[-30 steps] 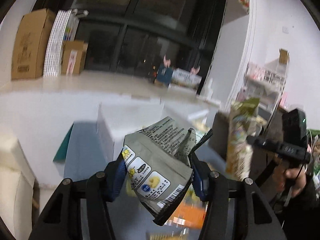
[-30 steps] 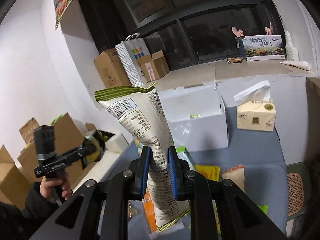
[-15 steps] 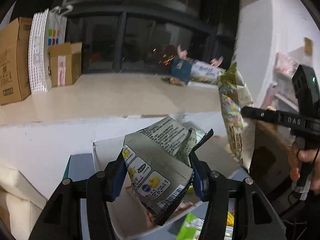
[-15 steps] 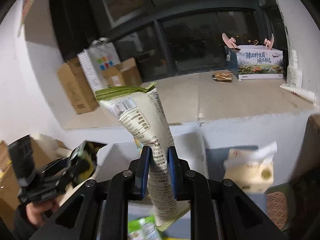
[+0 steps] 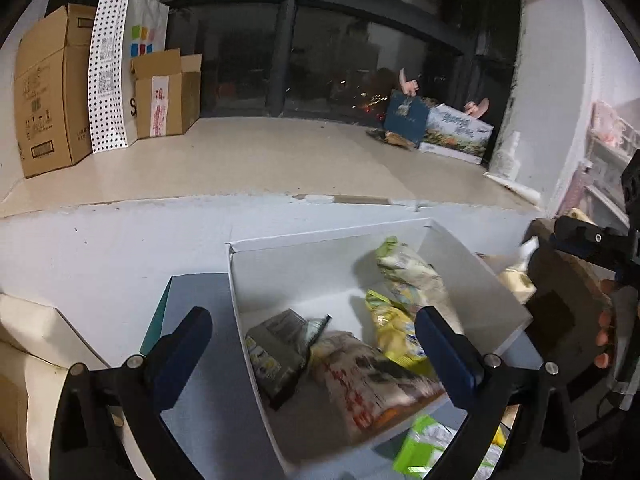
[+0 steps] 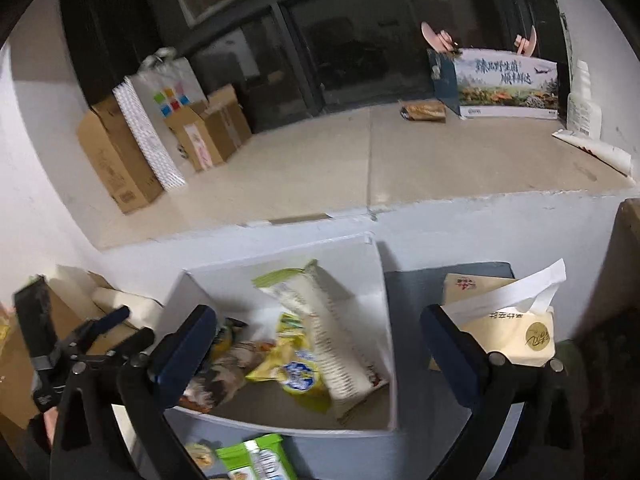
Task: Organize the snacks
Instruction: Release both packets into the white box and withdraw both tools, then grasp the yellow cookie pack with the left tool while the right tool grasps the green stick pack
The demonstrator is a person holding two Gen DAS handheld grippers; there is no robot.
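A white open box [image 5: 332, 248] [image 6: 384, 280] stands on the grey table and holds several snack bags. A grey bag [image 5: 276, 352] lies at its left side. A tall white and green bag [image 5: 408, 276] [image 6: 328, 320] leans inside near a yellow bag [image 5: 394, 332] [image 6: 300, 368] and a red and white bag [image 5: 368, 380]. My left gripper [image 5: 314, 356] is open and empty above the box. My right gripper [image 6: 320, 352] is open and empty above the box.
A green snack pack [image 6: 256, 458] [image 5: 432, 444] lies on the table in front of the box. A tissue box [image 6: 508, 320] stands right of it. Cardboard boxes [image 5: 52, 88] and a paper bag [image 5: 120, 64] stand on the ledge behind.
Both grippers opened over the white box. The grey bag dropped from the left one and the tall white and green bag dropped from the right one into the box.
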